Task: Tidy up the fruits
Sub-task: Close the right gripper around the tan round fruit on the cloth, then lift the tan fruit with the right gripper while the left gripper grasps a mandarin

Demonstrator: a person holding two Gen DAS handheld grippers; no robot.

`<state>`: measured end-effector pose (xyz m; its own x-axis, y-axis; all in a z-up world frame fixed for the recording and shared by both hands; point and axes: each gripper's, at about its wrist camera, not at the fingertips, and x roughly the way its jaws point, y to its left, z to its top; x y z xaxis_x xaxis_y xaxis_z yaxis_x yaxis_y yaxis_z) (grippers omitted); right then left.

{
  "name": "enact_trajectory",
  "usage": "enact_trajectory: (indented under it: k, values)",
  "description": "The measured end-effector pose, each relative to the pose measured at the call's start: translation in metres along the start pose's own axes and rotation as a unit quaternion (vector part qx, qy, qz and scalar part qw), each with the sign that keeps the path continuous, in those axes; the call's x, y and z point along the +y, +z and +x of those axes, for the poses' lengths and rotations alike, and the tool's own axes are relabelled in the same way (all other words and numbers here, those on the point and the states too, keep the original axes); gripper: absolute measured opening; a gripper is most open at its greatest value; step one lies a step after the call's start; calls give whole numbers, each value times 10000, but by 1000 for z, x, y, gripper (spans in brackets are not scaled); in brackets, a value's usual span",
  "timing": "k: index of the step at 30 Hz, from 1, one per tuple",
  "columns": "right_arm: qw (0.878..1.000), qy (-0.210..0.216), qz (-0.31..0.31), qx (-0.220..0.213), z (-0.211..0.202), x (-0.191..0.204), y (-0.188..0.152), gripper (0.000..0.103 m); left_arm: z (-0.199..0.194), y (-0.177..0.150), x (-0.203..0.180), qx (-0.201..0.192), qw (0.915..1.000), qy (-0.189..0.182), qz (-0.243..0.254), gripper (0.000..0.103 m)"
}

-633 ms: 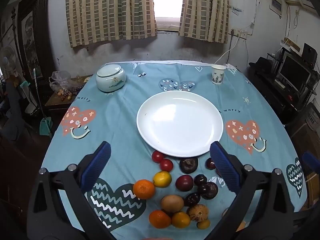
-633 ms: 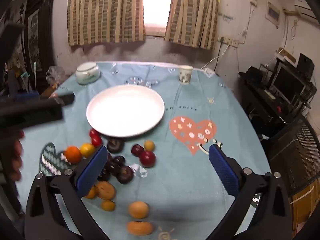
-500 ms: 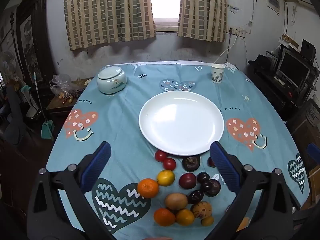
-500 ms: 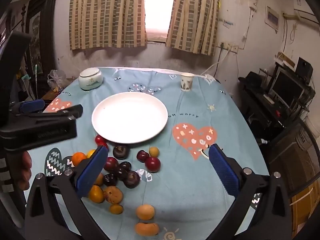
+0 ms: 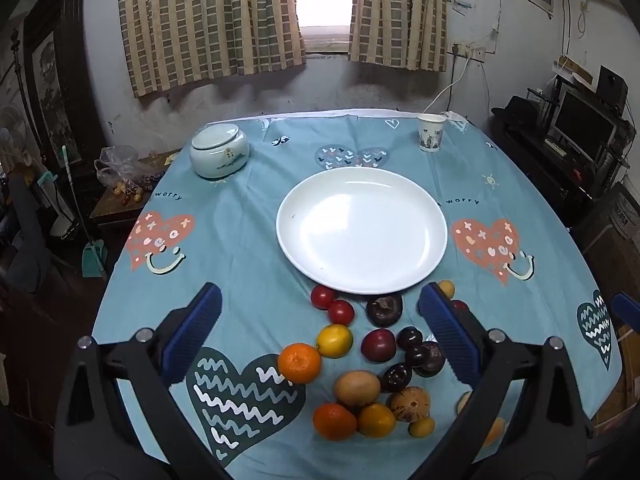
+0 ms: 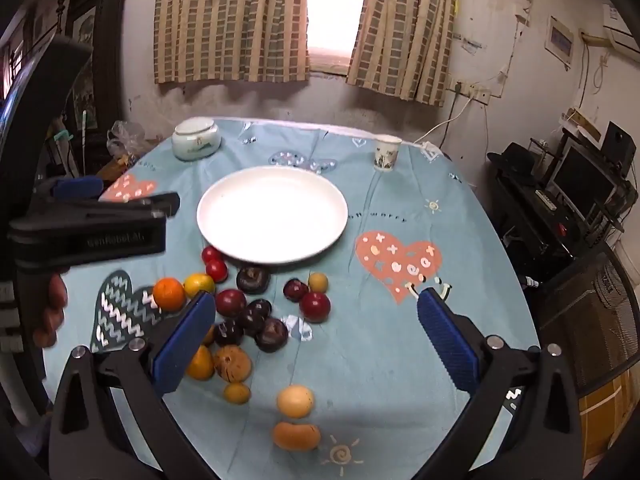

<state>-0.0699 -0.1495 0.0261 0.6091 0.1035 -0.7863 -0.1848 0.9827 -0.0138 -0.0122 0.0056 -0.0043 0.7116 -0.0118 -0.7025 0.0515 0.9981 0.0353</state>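
An empty white plate (image 5: 361, 229) sits mid-table; it also shows in the right wrist view (image 6: 272, 213). Several fruits lie loose in front of it: an orange mandarin (image 5: 299, 362), a yellow lemon (image 5: 334, 340), two red tomatoes (image 5: 341, 311), dark plums (image 5: 378, 345) and a brown kiwi (image 5: 357, 387). My left gripper (image 5: 320, 330) is open and empty, raised above the fruits. My right gripper (image 6: 314, 338) is open and empty, raised above the fruits' right side, with a pale round fruit (image 6: 295, 400) and an orange one (image 6: 296, 435) near it.
A lidded white jar (image 5: 219, 152) stands at the back left and a paper cup (image 5: 431, 132) at the back right. The round table has a blue patterned cloth (image 5: 240, 248). The left gripper's body (image 6: 88, 232) is at the left of the right wrist view.
Both grippers have pulled back and risen a little, so the plate and fruits sit higher and farther in both views. Both stay open. No fruit has moved.
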Motion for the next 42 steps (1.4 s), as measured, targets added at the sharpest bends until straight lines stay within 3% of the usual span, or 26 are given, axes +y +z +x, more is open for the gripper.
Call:
enact_trajectory:
  k: [4, 7, 12, 15, 19, 22, 27, 32, 34, 37, 42]
  values:
    - [9999, -17, 110, 96, -14, -3, -2, 102, 5, -1, -3, 99, 9999, -90, 64, 101]
    - [9998, -19, 163, 64, 5, 1, -20, 102, 9, -4, -8, 260, 9991, -245, 215, 101]
    - [9990, 279, -208, 295, 24, -8, -31, 102, 1, -2, -6, 59, 9999, -132, 39, 101]
    - [9963, 428, -542, 515, 31, -13, -49, 102, 1, -3, -1, 86, 9999, -48, -128, 101]
    - [9885, 730, -576, 1194, 45, -31, -90, 102, 6, -16, -3, 247, 9996, -43, 138, 101]
    - [9816, 925, -440, 1610, 59, -35, -115, 92, 15, -32, -4, 488, 9987, -95, 136, 101]
    - [9703, 1274, -227, 2043, 80, -25, -125, 78, 26, -51, -9, 807, 9960, -271, 268, 101]
    - [9682, 1232, -316, 2153, 97, -12, -122, 76, 24, -54, -1, 797, 9959, -313, 275, 101]
    - [9662, 1300, -333, 2199, 102, -10, -121, 63, 26, -52, 8, 838, 9960, -276, 147, 101]
    - [9646, 1188, -425, 2314, 109, -8, -122, 53, 29, -51, 23, 930, 9953, -256, -96, 101]
    - [9694, 1150, -511, 2107, 105, -21, -112, 50, 33, -54, 39, 1048, 9935, -261, -350, 101]
